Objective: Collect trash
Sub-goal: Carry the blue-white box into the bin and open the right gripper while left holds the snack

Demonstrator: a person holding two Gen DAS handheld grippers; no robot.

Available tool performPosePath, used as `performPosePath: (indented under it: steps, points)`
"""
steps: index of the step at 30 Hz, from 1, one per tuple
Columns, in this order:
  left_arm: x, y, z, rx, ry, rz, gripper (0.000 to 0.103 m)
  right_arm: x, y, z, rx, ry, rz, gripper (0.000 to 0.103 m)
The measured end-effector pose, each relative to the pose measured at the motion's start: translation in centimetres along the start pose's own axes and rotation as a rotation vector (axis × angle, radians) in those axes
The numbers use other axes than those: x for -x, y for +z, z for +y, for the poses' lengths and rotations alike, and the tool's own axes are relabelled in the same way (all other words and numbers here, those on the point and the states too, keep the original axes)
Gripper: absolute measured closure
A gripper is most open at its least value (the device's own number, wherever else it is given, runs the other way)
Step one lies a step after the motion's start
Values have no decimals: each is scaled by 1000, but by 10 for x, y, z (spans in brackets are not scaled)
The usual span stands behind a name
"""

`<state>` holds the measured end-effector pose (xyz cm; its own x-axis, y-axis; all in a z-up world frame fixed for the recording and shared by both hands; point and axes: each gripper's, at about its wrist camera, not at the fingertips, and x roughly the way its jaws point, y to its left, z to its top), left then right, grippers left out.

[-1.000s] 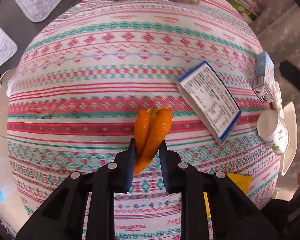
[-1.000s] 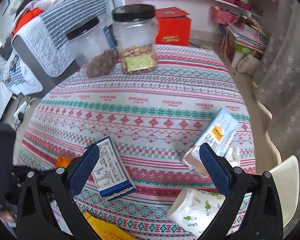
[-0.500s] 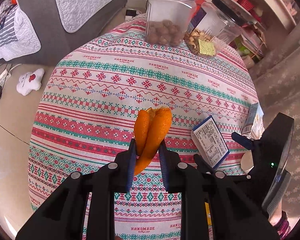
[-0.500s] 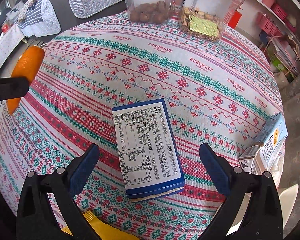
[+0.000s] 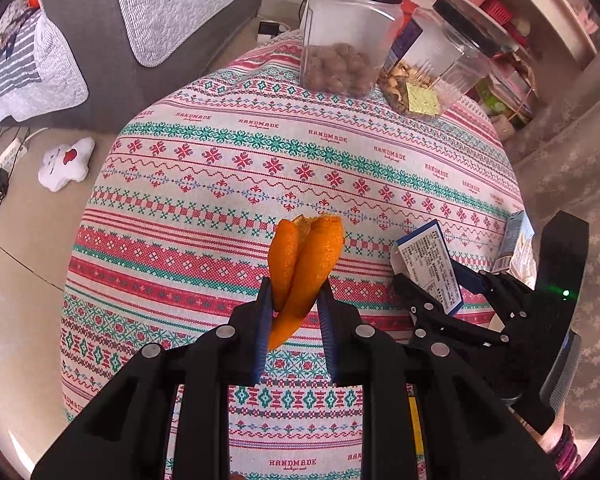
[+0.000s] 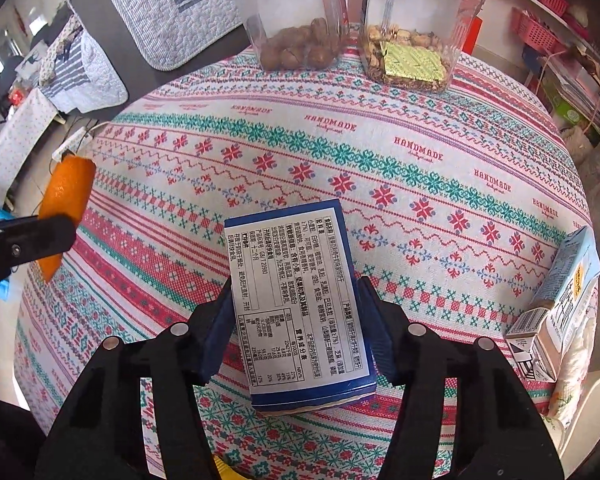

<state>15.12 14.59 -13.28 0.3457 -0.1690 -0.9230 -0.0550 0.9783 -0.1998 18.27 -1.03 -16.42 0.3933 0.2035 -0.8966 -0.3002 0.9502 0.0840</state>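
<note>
My left gripper (image 5: 294,300) is shut on an orange peel (image 5: 306,252) and holds it above the patterned tablecloth (image 5: 220,184). The peel also shows at the left of the right wrist view (image 6: 66,196). My right gripper (image 6: 298,316) has closed on the long sides of a flat blue box with a white label (image 6: 296,300) lying on the cloth. The box and the right gripper (image 5: 440,292) show at the right of the left wrist view. A small milk carton (image 6: 560,300) lies at the table's right edge.
Two clear jars with black lids, one with nuts (image 5: 340,36) and one with snacks (image 5: 432,64), stand at the table's far edge. A yellow wrapper (image 5: 414,424) lies near the front edge. A grey sofa (image 5: 148,12) and a white plush toy (image 5: 66,162) are on the left.
My right gripper has come down over the blue box and its jaws have narrowed onto the box's sides. My left gripper has lifted and pulled back with the peel.
</note>
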Motion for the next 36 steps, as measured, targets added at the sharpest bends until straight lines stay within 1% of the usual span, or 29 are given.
performPosePath:
  steps: [6, 10, 14, 18, 23, 27, 30, 36]
  points:
    - [2, 4, 0, 18, 2, -35, 81, 19, 9, -3, -40, 6, -82, 47]
    - [8, 6, -6, 13, 7, -83, 81, 35, 12, -8, -63, -13, -157, 47]
    - [16, 7, -15, 0, 19, -146, 81, 54, 17, -12, -78, -28, -249, 47]
    - [27, 8, -25, -11, 13, -221, 81, 74, 17, -19, -93, -57, -327, 47]
    - [44, 6, -42, -29, 11, -320, 81, 97, 15, -31, -122, -87, -404, 47]
    - [54, 3, -56, -43, 3, -379, 81, 115, 9, -41, -145, -119, -455, 47]
    - [57, 0, -68, -57, 0, -400, 80, 129, 4, -49, -162, -145, -491, 47]
    - [56, -8, -89, -81, -13, -403, 80, 158, -11, -73, -205, -200, -548, 47]
